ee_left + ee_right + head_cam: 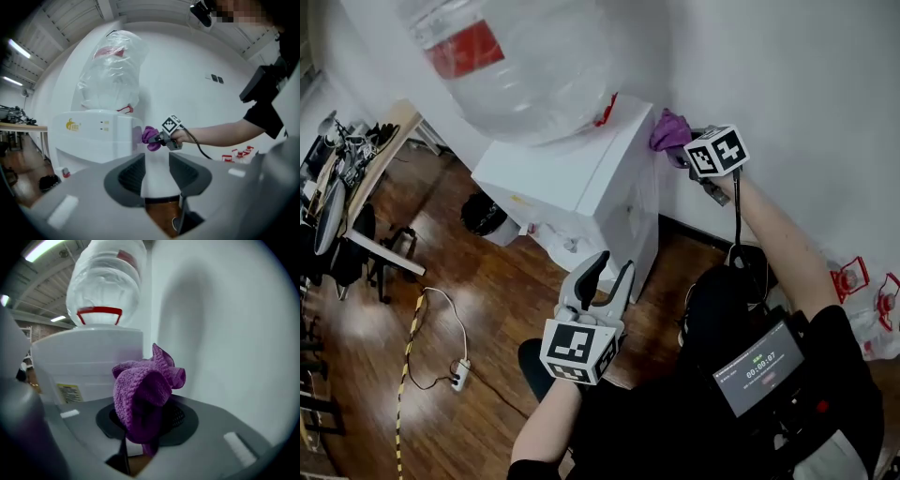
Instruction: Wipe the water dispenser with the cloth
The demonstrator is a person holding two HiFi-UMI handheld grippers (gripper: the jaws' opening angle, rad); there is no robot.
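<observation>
The white water dispenser (581, 178) stands against the wall (787, 84) in the upper middle of the head view, with a big clear bottle (516, 66) upside down on top of it. The right gripper (673, 147) reaches in from the right of the frame, and its jaws are clamped on a bunched purple cloth (670, 129). The cloth sits at the dispenser's top corner next to the wall, and in the left gripper view it (150, 137) looks pressed to the side of the cabinet (93, 136) just below the top edge. Seen along the right gripper, the cloth (145, 394) bulges out over the jaws and hides most of the gap. The left gripper (609, 274) hangs in the lower middle of the head view over the wooden floor (450, 309), well apart from the dispenser. Its jaws are partly open and have nothing between them.
</observation>
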